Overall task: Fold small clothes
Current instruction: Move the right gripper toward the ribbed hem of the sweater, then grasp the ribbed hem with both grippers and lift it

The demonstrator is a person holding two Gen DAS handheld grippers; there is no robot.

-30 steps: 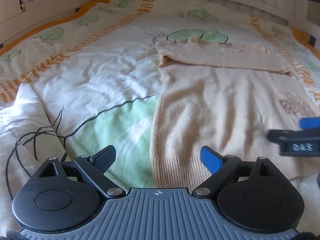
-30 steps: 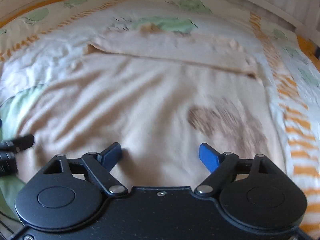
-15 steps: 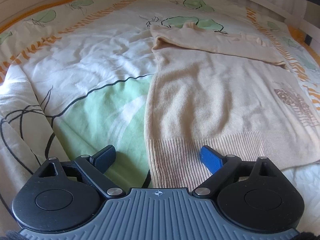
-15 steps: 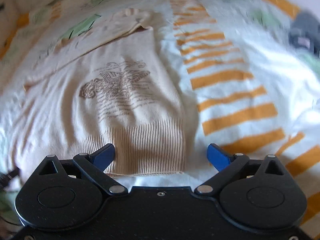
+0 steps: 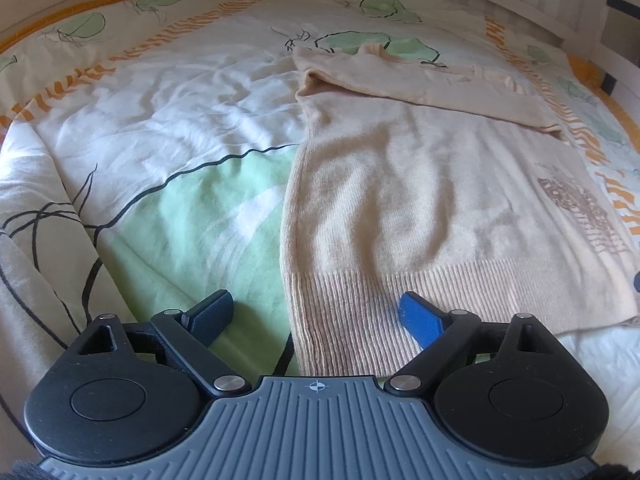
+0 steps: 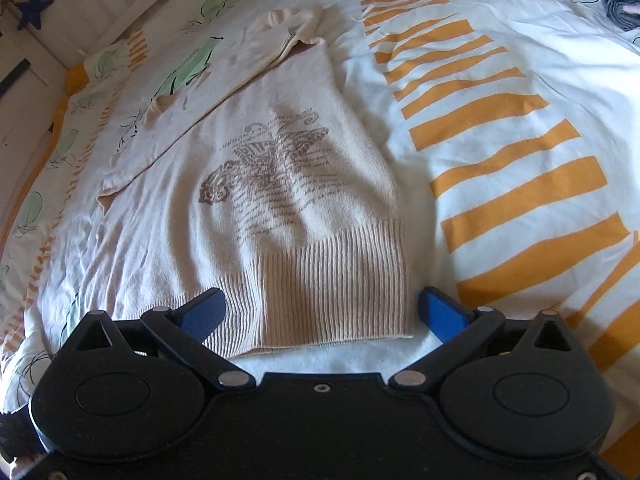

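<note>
The sweater's (image 6: 288,184) ribbed hem corners lie between both grippers' parted jaws.

A cream knitted sweater (image 5: 400,200) lies flat on the bed (image 5: 160,120), spread over the patterned duvet cover. Its ribbed hem (image 5: 360,320) is the near edge in both views, running straight across with both corners lying flat. A brown printed motif (image 6: 272,176) with fine lines of script sits on the body, toward the side nearest the orange-striped band of the cover. At the far end, a sleeve (image 5: 420,80) is folded across the top of the body, lying as a long band from one shoulder toward the other side. The knit shows only soft, shallow wrinkles. The sweater lies nearer the headboard-side rail than the bed's open white middle.
</note>
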